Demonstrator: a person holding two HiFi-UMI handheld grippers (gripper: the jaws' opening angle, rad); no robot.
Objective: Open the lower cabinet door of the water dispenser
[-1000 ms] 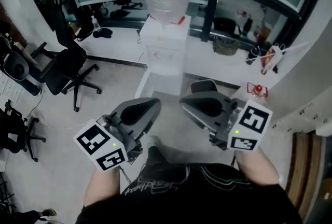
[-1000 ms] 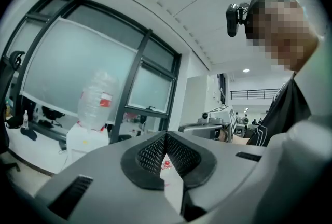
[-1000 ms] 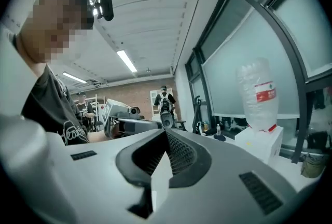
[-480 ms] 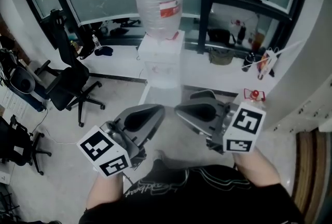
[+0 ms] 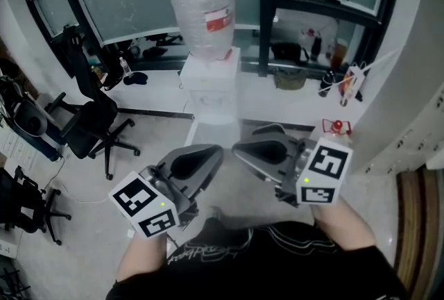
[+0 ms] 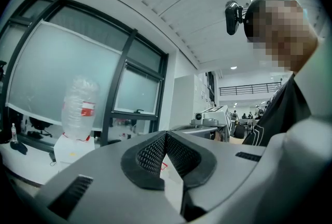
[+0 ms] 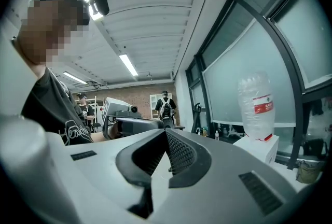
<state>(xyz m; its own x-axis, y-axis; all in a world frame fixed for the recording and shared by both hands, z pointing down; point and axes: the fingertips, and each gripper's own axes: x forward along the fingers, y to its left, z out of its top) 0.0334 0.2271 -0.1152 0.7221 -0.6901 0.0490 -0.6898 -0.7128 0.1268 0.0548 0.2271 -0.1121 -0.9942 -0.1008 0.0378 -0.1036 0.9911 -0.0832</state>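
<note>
The white water dispenser (image 5: pixel 210 87) stands against the window ledge with a clear bottle (image 5: pixel 202 10) upside down on top. Its lower front (image 5: pixel 215 126) is seen steeply from above and looks blurred. My left gripper (image 5: pixel 216 151) and right gripper (image 5: pixel 238 148) are held side by side in front of my body, well short of the dispenser. Both point at it and both are shut on nothing. In the left gripper view the jaws (image 6: pixel 166 135) meet at the tip, with the dispenser (image 6: pixel 70 149) at far left. In the right gripper view the jaws (image 7: pixel 166 131) also meet, with the dispenser (image 7: pixel 260 148) at right.
Black office chairs (image 5: pixel 94 121) stand to the left of the dispenser. Bags and bottles (image 5: pixel 288 76) line the ledge on its right, and a red-topped bottle (image 5: pixel 338 127) stands near a white column. People (image 7: pixel 165 106) stand far behind me.
Both grippers have risen a little and stay shut. The head view has tipped up, so the whole bottle and more of the window now show.
</note>
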